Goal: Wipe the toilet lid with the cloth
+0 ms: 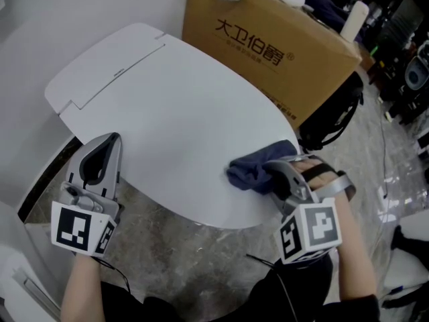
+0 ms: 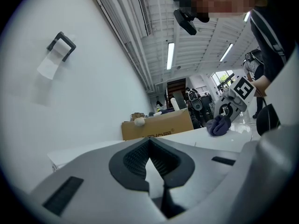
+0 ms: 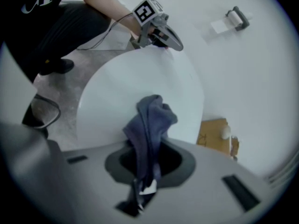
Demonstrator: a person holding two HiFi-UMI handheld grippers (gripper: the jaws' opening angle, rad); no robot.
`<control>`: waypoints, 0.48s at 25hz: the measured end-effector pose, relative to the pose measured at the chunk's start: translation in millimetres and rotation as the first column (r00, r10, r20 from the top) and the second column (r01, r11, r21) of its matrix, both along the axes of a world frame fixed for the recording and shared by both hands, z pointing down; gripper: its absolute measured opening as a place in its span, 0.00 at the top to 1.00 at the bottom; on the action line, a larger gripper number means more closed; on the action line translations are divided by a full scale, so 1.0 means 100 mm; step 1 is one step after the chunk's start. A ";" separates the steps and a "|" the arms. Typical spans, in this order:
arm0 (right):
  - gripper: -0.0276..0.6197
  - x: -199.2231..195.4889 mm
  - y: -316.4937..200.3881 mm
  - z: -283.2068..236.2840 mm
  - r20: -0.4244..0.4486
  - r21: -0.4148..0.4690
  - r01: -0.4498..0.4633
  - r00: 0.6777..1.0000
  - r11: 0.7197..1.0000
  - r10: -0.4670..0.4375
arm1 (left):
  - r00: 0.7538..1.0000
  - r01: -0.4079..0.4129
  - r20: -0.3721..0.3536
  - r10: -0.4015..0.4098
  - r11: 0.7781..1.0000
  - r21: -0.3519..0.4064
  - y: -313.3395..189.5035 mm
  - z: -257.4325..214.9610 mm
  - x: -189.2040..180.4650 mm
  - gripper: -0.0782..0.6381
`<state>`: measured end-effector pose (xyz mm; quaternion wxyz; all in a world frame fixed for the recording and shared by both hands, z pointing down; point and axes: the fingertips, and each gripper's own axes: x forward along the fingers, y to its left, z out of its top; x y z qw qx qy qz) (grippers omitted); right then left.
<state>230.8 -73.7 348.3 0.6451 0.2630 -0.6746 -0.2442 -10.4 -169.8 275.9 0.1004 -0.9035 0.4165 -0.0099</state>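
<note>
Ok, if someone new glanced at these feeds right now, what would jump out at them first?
The closed white toilet lid fills the middle of the head view. A bunched dark blue cloth lies near its right front edge, clamped in the right gripper. The left gripper sits at the lid's left edge with its jaws shut and empty, and a brown cardboard box stands behind the lid.

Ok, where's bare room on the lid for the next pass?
The toilet lid lies bare across its middle and rear, between left gripper, cloth and cardboard box. Crowded only near right, where the right gripper grips the cloth.
</note>
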 end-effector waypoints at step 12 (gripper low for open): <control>0.86 -0.44 0.07 -0.30 0.408 -0.010 0.036 0.913 0.999 -0.029 | 1.000 0.005 0.003 -0.005 1.000 0.006 0.00 0.00 0.00 0.88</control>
